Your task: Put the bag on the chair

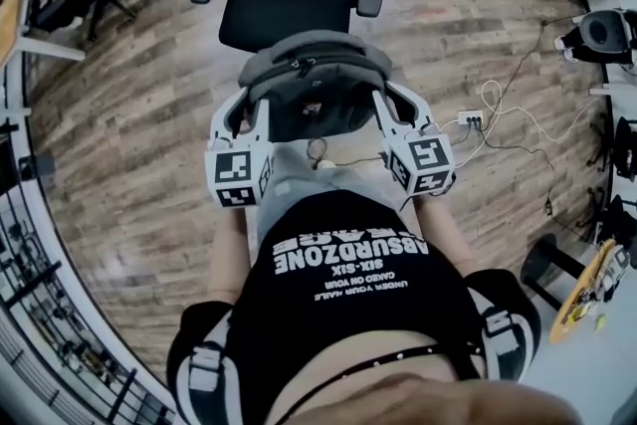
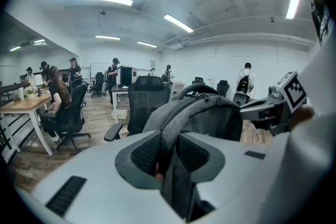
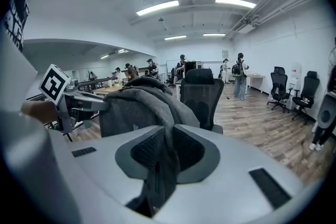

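The grey bag [image 1: 309, 75] hides the front edge of the black chair [image 1: 289, 5], so I cannot tell whether it touches the seat. It hangs between both grippers. The left gripper [image 2: 167, 155] and right gripper [image 3: 167, 152] each pinch a strap of the bag, with the jaws only narrowly apart.

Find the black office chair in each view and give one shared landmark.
Head view: black office chair at top centre, just beyond the grey backpack.
Left gripper view: the chair left of centre, behind the backpack.
Right gripper view: the chair right of centre, behind the backpack.
Shared landmark: the grey backpack.
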Available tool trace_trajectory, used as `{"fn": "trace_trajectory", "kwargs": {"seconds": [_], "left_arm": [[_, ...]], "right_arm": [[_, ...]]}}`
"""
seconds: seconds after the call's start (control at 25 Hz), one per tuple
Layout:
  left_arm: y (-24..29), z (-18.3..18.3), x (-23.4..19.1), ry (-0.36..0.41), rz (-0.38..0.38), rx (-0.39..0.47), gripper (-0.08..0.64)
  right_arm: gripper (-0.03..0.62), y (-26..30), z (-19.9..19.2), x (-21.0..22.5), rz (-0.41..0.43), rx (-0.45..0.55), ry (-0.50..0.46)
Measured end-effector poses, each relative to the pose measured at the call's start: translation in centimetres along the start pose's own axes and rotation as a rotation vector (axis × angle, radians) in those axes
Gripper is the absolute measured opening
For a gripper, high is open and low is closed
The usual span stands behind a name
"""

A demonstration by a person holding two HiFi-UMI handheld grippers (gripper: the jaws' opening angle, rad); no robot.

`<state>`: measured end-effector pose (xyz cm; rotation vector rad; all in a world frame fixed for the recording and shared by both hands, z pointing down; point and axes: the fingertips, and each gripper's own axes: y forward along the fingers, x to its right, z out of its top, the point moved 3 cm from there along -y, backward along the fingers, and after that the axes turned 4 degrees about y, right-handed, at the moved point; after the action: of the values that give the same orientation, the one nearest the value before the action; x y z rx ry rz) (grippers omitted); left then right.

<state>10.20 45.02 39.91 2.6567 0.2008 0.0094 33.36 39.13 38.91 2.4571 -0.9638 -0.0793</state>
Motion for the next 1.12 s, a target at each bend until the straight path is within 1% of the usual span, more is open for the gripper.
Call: {"fn": "trace_trajectory", "kwargs": {"seconds": [0.16,0.36,0.64,0.88,1.12], "left_arm": [[3.0,1.0,-3.0,0.003,-0.01,-0.011,0.101],[5.4,2.9,-5.6,0.026,-0.029,-0.025,0.101],[8.0,4.5,-8.8,0.011,-0.038,-0.024,0.101],[9.7,4.6,-12.0,-0.003,-0.057,-0.048,0.101],[11.0,4.5,-14.6,0.002,-0.091,-0.052,0.101]], "right_arm": [[0.067,3.9,1.6,0.5,-0.01,-0.02,0.0],[0.068,7.1,3.8,0.9,-0.027,-0.023,0.01],[0.069,11.0,5.8,1.0,-0.04,-0.039,0.005],[0.069,14.3,7.0,0.2,-0.046,-0.059,0.005],[0.068,17.0,7.3,-0.6,-0.065,-0.079,0.012]]}}
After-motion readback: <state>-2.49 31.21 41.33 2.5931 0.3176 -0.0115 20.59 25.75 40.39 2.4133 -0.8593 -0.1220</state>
